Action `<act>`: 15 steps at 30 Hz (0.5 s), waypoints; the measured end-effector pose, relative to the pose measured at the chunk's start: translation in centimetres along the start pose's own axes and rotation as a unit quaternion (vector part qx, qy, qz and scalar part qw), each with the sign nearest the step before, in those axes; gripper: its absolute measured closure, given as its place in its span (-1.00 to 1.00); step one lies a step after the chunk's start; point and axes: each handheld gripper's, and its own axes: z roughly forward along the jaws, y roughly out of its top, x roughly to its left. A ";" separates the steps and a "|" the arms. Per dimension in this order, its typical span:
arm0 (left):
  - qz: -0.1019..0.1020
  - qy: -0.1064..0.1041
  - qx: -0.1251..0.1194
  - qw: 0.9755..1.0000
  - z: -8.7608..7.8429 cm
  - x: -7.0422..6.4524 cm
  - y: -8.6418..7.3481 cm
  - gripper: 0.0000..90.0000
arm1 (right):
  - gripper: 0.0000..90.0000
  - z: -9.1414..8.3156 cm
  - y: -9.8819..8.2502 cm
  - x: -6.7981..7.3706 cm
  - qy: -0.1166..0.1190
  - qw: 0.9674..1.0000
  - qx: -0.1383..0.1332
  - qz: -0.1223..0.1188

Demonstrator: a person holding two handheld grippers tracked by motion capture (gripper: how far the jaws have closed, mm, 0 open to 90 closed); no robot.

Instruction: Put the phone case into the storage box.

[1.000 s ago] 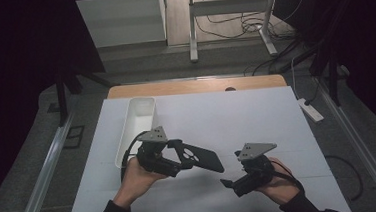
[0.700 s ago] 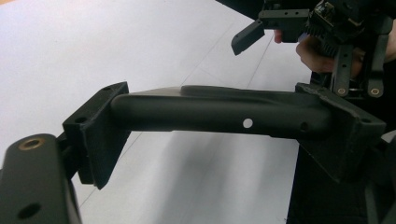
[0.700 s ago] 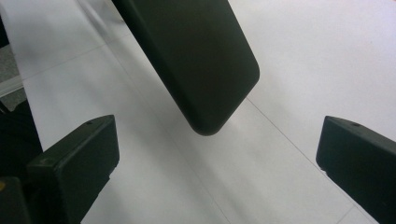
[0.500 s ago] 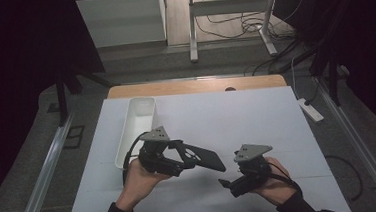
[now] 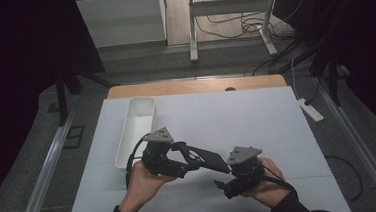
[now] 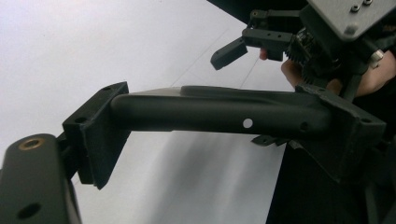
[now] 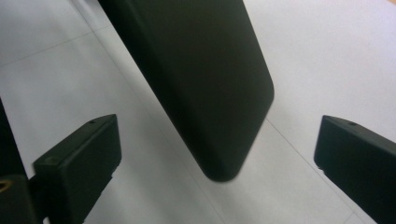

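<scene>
Now the left tool [image 5: 192, 158] at lower centre is clenched on a flat black paddle [image 5: 207, 158], while the right tool [image 5: 221, 183], released with jaws apart, probably must close on its free end next.

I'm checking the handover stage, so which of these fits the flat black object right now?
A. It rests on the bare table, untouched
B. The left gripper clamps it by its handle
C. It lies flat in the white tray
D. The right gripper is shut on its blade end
B: in the left gripper view the left gripper clamps the flat black object by its handle, while the right gripper stands open around its rounded end.
</scene>
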 end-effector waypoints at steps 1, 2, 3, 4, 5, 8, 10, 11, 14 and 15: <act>-0.001 0.001 0.000 1.000 0.1 -0.1 0.0 -0.67 | -0.91 0.1 0.0 0.1 -0.002 1.000 -0.001 -0.005; 0.000 0.001 0.001 1.000 0.1 -0.2 0.1 -0.67 | -0.83 0.1 0.1 0.2 -0.005 1.000 -0.003 -0.010; 0.000 -0.002 0.003 1.000 0.2 -0.3 0.1 -0.67 | -0.78 0.1 0.1 0.3 -0.009 1.000 -0.003 -0.015; 0.000 -0.002 0.004 1.000 0.3 -0.3 0.1 -0.67 | -0.71 0.2 0.2 0.5 -0.016 1.000 -0.006 -0.021; 0.000 -0.002 0.004 1.000 0.3 -0.3 0.1 -0.67 | -0.71 0.2 0.2 0.5 -0.016 1.000 -0.006 -0.021; -0.003 -0.005 0.008 1.000 0.6 -0.5 0.2 -0.67 | -0.55 0.3 0.3 0.7 -0.023 0.999 -0.008 -0.030; -0.005 -0.008 0.008 1.000 0.7 -0.6 0.2 -0.67 | -0.46 0.4 0.4 0.8 -0.031 0.999 -0.008 -0.033; -0.006 -0.009 0.008 1.000 0.8 -0.6 0.2 -0.67 | -0.38 0.4 0.4 0.9 -0.035 0.999 -0.008 -0.034; -0.010 -0.013 0.007 1.000 0.9 -0.8 0.3 -0.67 | -0.23 0.5 0.4 0.9 -0.044 0.998 -0.004 -0.038; -0.012 -0.013 0.007 1.000 0.9 -0.8 0.4 -0.67 | -0.16 0.5 0.3 1.0 -0.045 0.998 -0.003 -0.040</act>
